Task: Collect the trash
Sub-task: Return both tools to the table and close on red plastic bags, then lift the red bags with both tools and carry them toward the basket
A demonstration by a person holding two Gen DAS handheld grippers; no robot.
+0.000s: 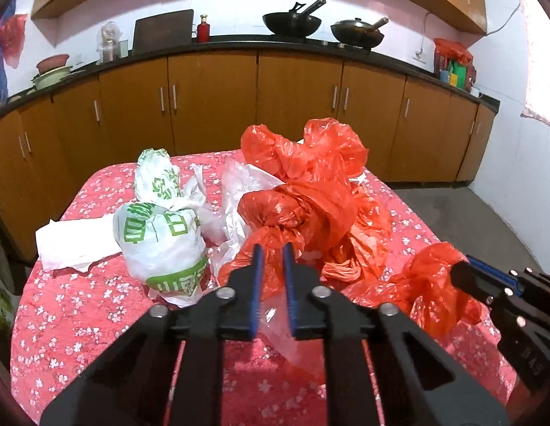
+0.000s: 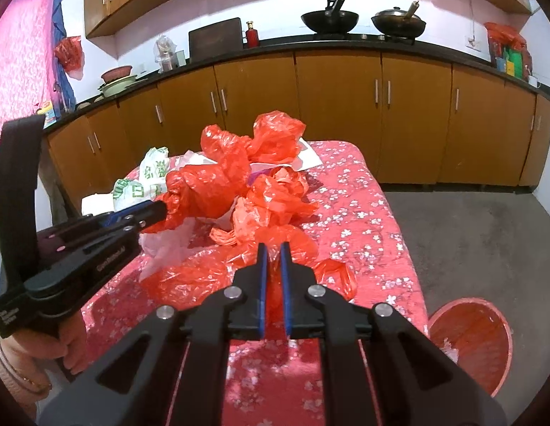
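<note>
The tabletop [image 1: 79, 319] carries a heap of red plastic bags [image 1: 310, 206]. A red bin [image 2: 470, 340] stands on the floor, right of and below the right tongs [image 2: 273, 252], the nearer pair, clamped on a red bag [image 2: 285, 241]. The left tongs [image 1: 273, 254] pinch clear plastic film [image 1: 278, 330]. Both pairs point downward over the heap.

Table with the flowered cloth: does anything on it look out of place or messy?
Yes. Crumpled red plastic bags are strewn in a heap across the table, beside a white bag with green print and loose white paper. The red bin on the floor looks almost empty.
</note>
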